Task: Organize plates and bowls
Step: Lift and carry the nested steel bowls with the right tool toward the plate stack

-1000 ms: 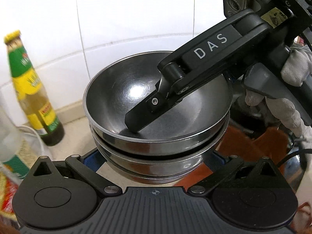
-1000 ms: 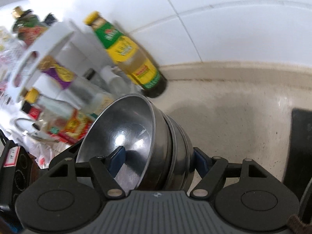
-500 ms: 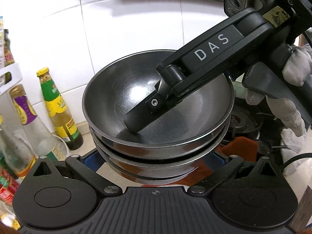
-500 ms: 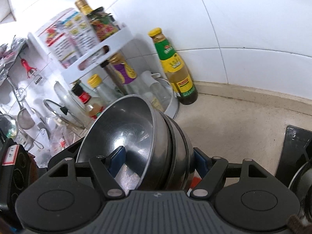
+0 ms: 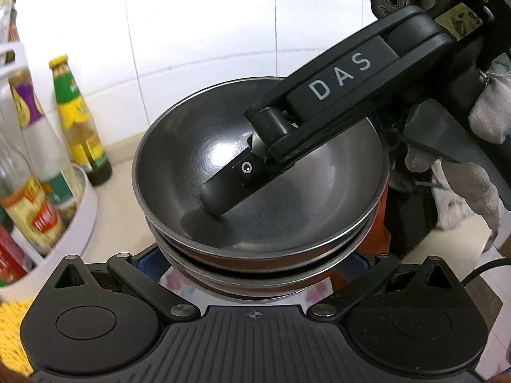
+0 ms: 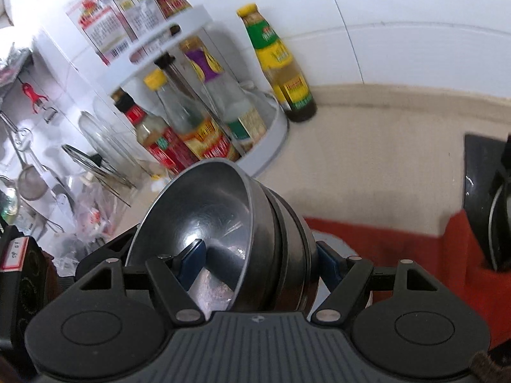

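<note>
Both grippers are clamping the nested stack of shiny steel bowls (image 5: 260, 172) mid-air: right gripper (image 6: 255, 255) pinching through its side wall, left gripper (image 5: 255, 265) squeezing it from underneath, over the beige counter (image 6: 367, 159).

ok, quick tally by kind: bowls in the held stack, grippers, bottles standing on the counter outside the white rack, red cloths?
steel bowls: 3, by the rims showing
grippers: 2, left gripper and right gripper
bottle beside the white rack: 1
red cloth: 1
total: 7
</note>
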Tool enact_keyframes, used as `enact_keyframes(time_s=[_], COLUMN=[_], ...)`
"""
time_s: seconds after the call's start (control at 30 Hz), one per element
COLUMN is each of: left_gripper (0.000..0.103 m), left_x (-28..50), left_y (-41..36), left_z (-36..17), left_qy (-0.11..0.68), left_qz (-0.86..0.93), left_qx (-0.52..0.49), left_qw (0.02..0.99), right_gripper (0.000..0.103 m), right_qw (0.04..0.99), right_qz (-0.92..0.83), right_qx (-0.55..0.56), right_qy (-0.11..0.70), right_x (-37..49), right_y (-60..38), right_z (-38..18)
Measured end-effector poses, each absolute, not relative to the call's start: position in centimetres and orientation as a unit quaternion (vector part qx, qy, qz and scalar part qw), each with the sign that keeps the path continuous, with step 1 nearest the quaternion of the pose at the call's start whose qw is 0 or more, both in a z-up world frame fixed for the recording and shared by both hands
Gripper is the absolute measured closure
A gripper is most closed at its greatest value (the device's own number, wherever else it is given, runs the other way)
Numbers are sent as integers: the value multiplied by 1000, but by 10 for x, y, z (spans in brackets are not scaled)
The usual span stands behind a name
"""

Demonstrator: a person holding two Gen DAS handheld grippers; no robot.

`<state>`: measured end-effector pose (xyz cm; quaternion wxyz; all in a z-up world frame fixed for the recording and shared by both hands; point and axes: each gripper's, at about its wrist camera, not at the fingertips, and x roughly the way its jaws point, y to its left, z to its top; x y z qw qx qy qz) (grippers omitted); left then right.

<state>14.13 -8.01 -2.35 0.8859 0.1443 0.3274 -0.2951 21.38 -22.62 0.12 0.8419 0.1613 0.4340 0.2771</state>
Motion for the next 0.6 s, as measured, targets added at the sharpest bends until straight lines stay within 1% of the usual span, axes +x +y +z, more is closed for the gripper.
enact_keyframes(time_s=[0.37,0.6], left_gripper=[0,0], left_x=[152,133], left_y=[-73,-76], left_z=[-70,-86], left_qy=[333,327], left_qz=[-295,-291], left_qx=[135,143], left_qw=[885,888], right_gripper=[34,34], right_qw=[842,853], right_qz=[255,251], right_qx=[164,151], right_qy=[446,432], right_x=[208,202], right_y=[-222,-216], right_z=[-43,-67])
